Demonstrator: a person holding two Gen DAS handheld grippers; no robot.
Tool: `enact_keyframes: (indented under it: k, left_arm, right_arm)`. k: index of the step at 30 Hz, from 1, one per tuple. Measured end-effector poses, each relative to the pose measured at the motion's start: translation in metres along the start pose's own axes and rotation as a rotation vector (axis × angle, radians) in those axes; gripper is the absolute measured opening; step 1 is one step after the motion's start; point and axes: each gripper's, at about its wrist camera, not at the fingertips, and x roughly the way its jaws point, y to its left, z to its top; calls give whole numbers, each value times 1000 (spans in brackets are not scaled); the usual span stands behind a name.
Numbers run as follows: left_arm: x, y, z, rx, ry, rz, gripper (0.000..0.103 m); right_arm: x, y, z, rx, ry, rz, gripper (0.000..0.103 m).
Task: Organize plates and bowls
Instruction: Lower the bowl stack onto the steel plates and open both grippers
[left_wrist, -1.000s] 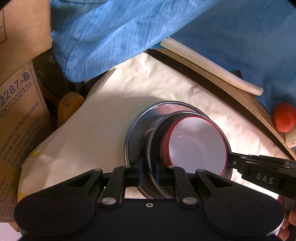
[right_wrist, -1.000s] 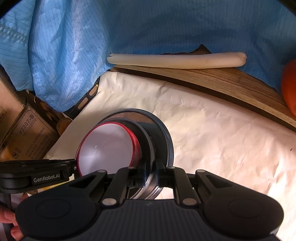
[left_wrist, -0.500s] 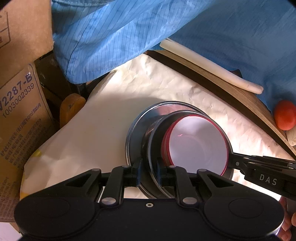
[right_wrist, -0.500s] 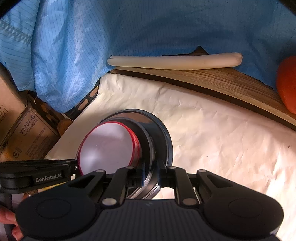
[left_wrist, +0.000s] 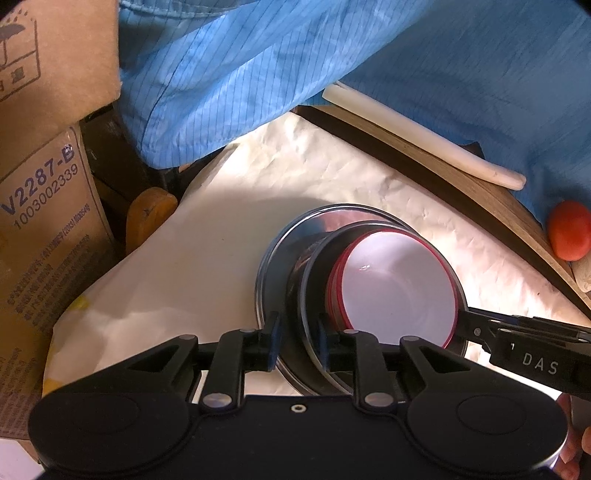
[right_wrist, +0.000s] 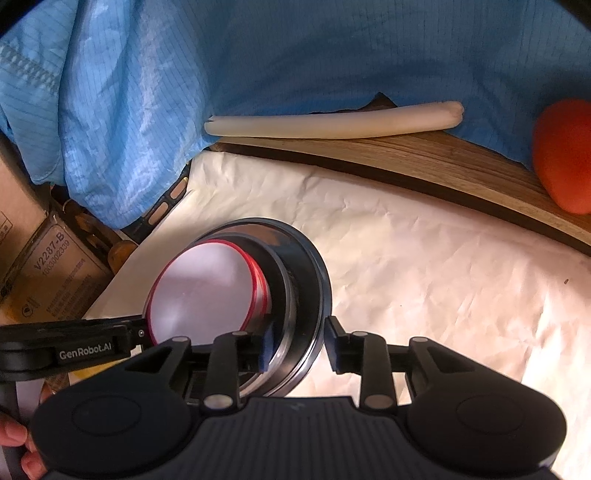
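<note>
A: Item one: a nested stack on the creased white paper sheet (left_wrist: 229, 236). Lowest, a wide shiny steel plate (left_wrist: 280, 266); inside it a smaller steel bowl (left_wrist: 314, 266); innermost a white bowl with a red rim (left_wrist: 399, 291).

B: Why stacked so?

A: My guess is to save room: largest underneath, smallest on top, so the pile sits steady near the middle of the sheet.

B: Item two, the claws?

A: The left gripper (left_wrist: 297, 343) straddles the near edge of the steel bowl, jaws narrow but parting, a pad either side and a sliver of gap showing. The right gripper (right_wrist: 299, 345) straddles the opposite rim, jaws opening wider; its outer pad stands clear of the plate. Each looks to be letting go, as one would once the pile is settled.

B: Surroundings?

A: A brown cardboard carton with printed numbers (left_wrist: 44, 229) at one side, a curved wooden board (right_wrist: 424, 158) behind carrying a long pale cream stick (right_wrist: 332, 123), a round orange-red fruit (right_wrist: 565, 155), and blue pinstriped cloth (right_wrist: 295, 51) draped beyond.
</note>
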Motion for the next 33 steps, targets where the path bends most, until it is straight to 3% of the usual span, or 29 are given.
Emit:
enact_keyframes:
  k: [5, 7, 10, 19, 29, 33]
  left_arm:
    - [-3, 0, -2, -2, -15, 8, 28]
    - [-4, 0, -2, 1, -19, 44, 47]
    - [-5, 7, -6, -13, -26, 51, 57]
    - [-8, 8, -12, -16, -40, 67, 67]
    - [-16, 6, -20, -34, -50, 89, 80]
    - [-19, 4, -25, -34, -65, 100, 84]
  right_arm:
    - [-3, -2, -3, -4, -8, -12, 47]
    - [-4, -4, -5, -3, -10, -13, 52]
    - [-4, -5, -7, -4, -12, -12, 58]
    - [-8, 1, -12, -43, -21, -28, 65]
    - [-18, -1, -19, -54, -45, -19, 84]
    - [-24, -2, -24, -54, -66, -19, 86]
